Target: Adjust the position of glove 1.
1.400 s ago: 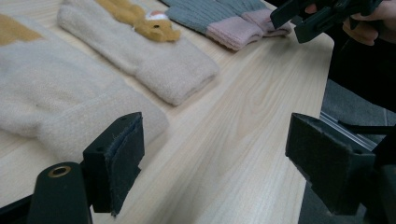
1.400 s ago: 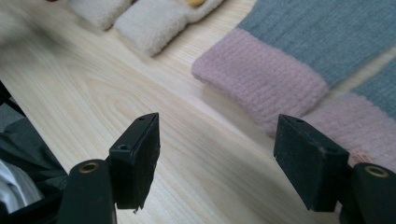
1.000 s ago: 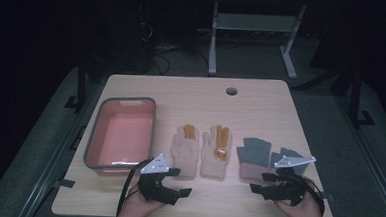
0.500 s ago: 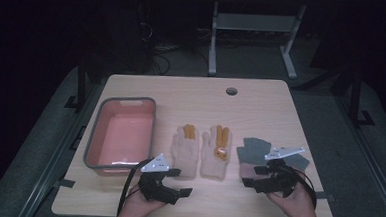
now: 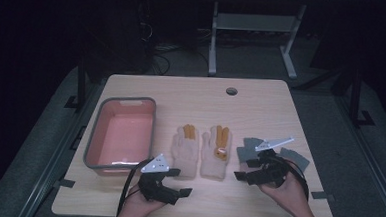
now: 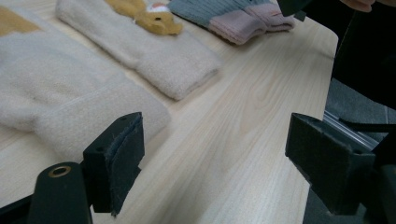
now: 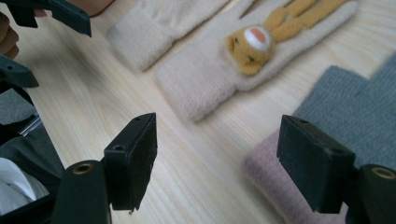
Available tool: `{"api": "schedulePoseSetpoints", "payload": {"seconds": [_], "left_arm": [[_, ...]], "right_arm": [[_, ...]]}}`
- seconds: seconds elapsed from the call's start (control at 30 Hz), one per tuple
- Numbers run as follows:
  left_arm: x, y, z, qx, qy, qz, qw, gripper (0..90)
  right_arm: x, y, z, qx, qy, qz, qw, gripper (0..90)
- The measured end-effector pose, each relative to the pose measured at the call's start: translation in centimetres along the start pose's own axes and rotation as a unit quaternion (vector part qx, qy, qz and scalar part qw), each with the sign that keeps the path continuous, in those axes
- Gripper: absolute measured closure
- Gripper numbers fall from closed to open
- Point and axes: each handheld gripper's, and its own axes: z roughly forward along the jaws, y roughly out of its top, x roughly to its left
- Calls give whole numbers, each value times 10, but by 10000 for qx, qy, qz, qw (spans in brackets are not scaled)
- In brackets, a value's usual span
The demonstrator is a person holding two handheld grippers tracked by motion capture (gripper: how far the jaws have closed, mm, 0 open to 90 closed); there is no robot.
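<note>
Two cream gloves lie side by side mid-table, the left glove plain with orange fingertips, the right glove bearing a small orange animal face. To their right lie two grey gloves, one with a pink cuff. My left gripper rests open near the front edge, just below the plain glove's cuff. My right gripper hangs open at the grey glove's cuff, pointing left toward the animal glove. Nothing sits between either pair of jaws.
A pink bin with a grey rim stands at the table's left. A round cable hole sits near the far edge. The far half of the table is bare wood. Dark floor and a stand lie beyond.
My right gripper has shifted left, from the far grey glove to the cuff of the nearer one. The left gripper has stayed put.
</note>
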Motion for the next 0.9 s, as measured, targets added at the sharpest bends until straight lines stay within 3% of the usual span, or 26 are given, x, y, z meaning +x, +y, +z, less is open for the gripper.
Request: {"api": "schedulePoseSetpoints", "payload": {"seconds": [0.57, 0.9], "left_arm": [[0, 1, -1, -34, 57, 40, 10000, 192], [-1, 1, -3, -114, 76, 56, 9999, 192]], "right_arm": [[3, 31, 12, 208, 93, -217, 9995, 274], [9, 57, 20, 332, 109, -489, 9982, 292]]}}
